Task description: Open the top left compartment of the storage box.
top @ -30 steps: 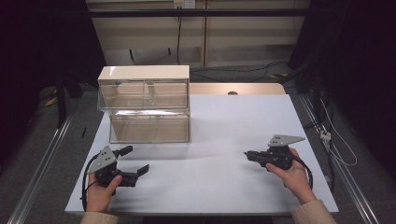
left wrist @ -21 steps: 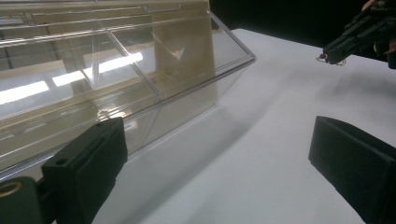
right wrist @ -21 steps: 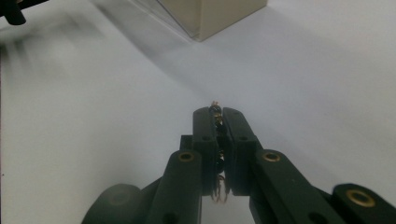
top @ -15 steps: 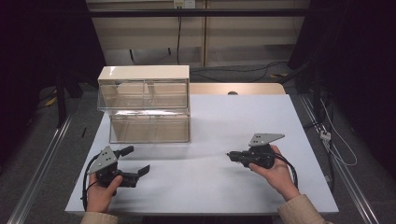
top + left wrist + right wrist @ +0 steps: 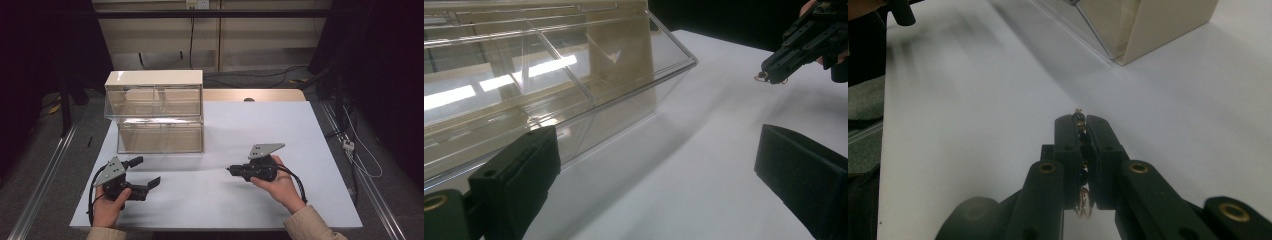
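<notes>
A clear-fronted drawer cabinet (image 5: pixel 155 112) with a beige frame stands at the table's back left; its upper drawer (image 5: pixel 549 65) tilts outward. My right gripper (image 5: pixel 231 170) lies level near the table's middle, pointing left, and is shut on a thin gold chain with dark beads (image 5: pixel 1080 131) that runs between its jaws. In the left gripper view that chain's end (image 5: pixel 760 76) pokes from the right gripper's tip (image 5: pixel 774 67). My left gripper (image 5: pixel 146 171) rests at the front left, open, with nothing between its jaws, facing the cabinet's lower drawer (image 5: pixel 160 137).
The white table (image 5: pixel 300 130) has bare surface to the right of the cabinet and between the two grippers. A wooden board (image 5: pixel 255 95) lies behind the table's far edge. Cables run along the floor at the right.
My right gripper has moved left across the table towards the middle, still shut on the chain. The left gripper has stayed in place.
</notes>
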Motion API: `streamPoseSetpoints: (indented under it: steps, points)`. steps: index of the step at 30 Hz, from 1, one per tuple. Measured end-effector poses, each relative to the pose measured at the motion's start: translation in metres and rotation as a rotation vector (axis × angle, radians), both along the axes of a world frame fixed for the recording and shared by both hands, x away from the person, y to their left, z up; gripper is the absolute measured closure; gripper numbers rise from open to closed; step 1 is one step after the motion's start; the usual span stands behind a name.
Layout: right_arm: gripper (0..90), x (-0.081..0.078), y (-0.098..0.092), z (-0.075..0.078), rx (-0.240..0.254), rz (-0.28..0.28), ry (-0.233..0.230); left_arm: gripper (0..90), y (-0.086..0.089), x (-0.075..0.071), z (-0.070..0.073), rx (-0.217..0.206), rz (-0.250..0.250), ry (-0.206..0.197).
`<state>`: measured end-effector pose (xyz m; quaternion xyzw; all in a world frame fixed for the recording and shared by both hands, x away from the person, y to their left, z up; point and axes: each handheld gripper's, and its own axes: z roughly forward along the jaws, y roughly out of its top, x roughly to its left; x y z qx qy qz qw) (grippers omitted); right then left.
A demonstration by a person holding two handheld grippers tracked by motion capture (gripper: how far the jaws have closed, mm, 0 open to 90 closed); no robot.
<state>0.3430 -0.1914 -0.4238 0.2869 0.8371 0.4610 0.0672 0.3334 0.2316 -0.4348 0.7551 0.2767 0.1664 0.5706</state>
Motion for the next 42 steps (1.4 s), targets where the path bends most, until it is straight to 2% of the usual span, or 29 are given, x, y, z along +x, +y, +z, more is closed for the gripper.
streamPoseSetpoints:
  steps: [4, 8, 25, 42]
  points:
    - [84.8, 0.001, 0.007, -0.001, -0.001, 0.013, -0.002, 4.2, 0.000, 0.000, 0.000, 0.001, -0.003, 0.001]
    - [84.8, 0.001, 0.016, -0.003, 0.018, 0.032, 0.010, 4.2, 0.000, 0.000, 0.000, -0.001, -0.002, -0.001]
    - [84.7, 0.001, 0.053, -0.013, 0.004, 0.105, 0.014, 4.2, 0.000, 0.000, 0.000, -0.006, 0.000, 0.003]
    - [84.6, 0.000, 0.072, -0.020, 0.000, 0.143, 0.027, 4.2, -0.001, 0.001, -0.001, -0.013, -0.002, 0.009]
